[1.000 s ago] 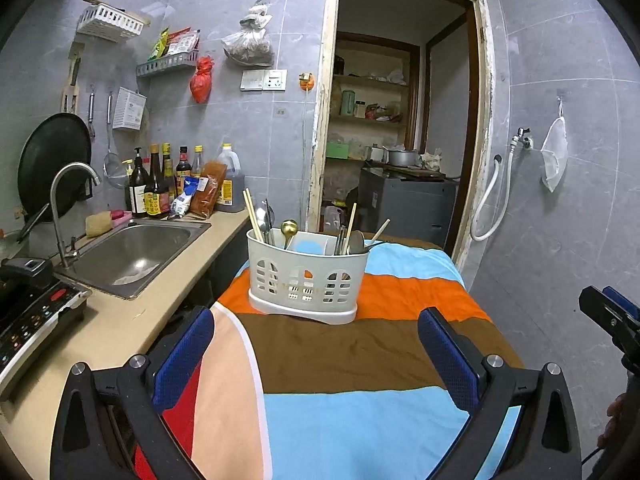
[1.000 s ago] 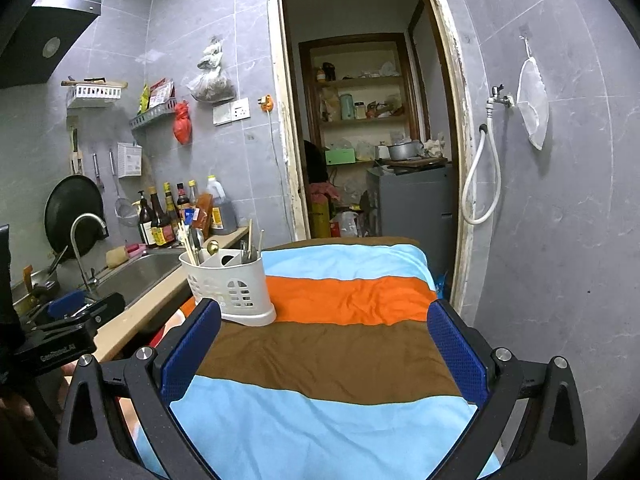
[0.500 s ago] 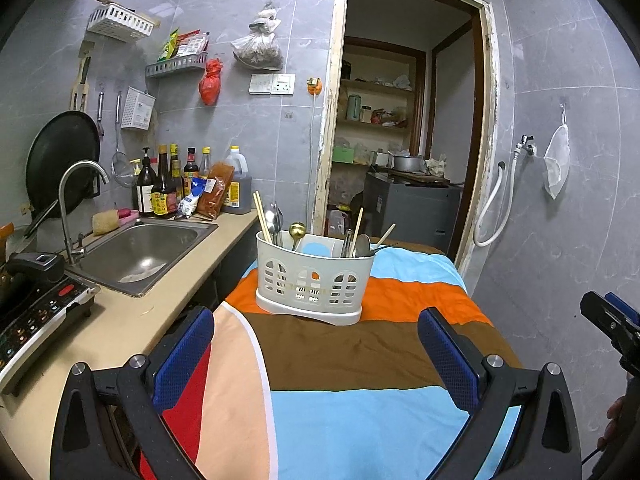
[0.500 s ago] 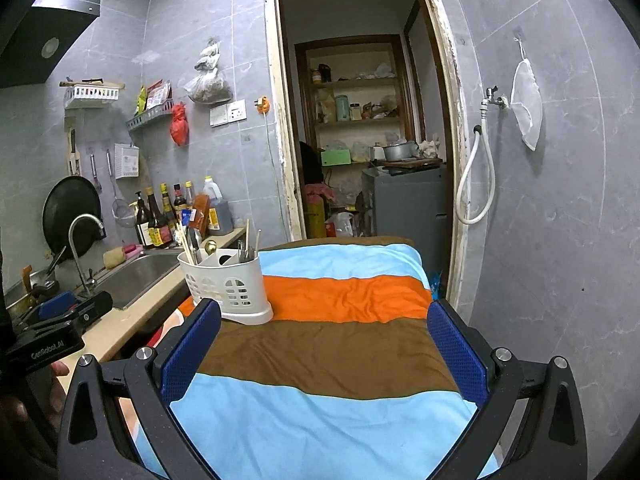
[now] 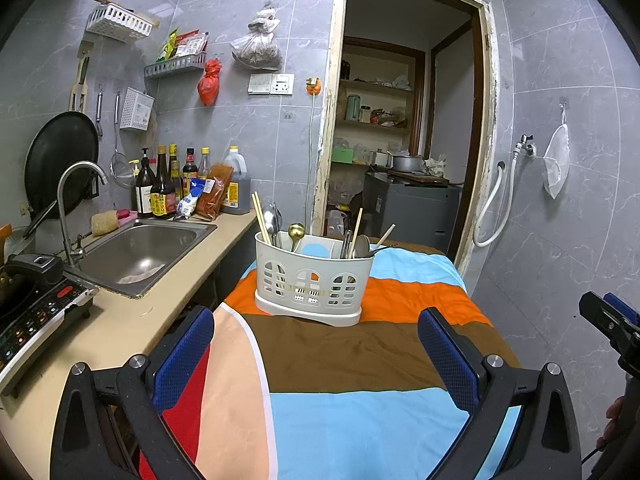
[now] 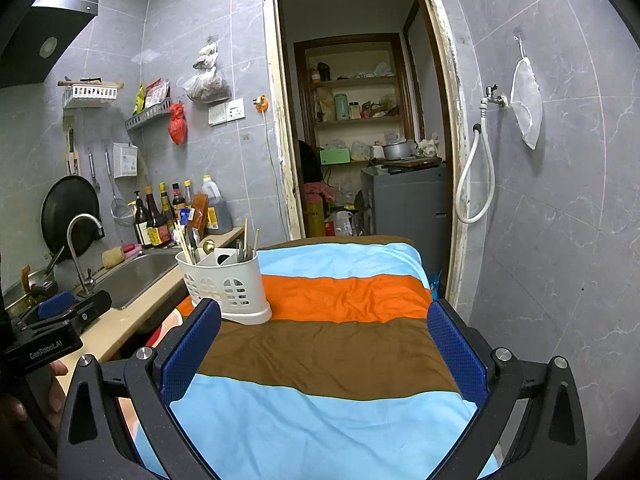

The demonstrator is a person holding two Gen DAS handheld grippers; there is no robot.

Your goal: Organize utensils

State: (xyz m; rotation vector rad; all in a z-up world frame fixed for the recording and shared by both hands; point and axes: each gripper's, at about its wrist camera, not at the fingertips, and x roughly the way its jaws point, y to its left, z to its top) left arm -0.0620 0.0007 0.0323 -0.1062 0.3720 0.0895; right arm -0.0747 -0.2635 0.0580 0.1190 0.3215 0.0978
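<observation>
A white slotted utensil caddy (image 5: 312, 284) (image 6: 228, 286) stands on the orange stripe of a striped cloth. Chopsticks (image 5: 261, 216), steel spoons (image 5: 362, 245) and a gold spoon (image 5: 296, 231) stick up from its compartments. My left gripper (image 5: 316, 354) hovers over the brown stripe just in front of the caddy, open, nothing between its blue pads. My right gripper (image 6: 324, 350) is also open and empty, over the brown and blue stripes, with the caddy ahead to its left. Each gripper shows at the edge of the other's view.
The striped cloth (image 5: 360, 360) covers a table beside a beige counter (image 5: 132, 320) with a steel sink (image 5: 140, 248), tap, sauce bottles (image 5: 160, 192) and an induction cooker (image 5: 32, 312). A tiled wall with a hose (image 6: 476, 184) stands right; a doorway lies behind.
Both views have tilted up slightly and the caddy sits a little lower and nearer in frame. Both grippers stay open and empty.
</observation>
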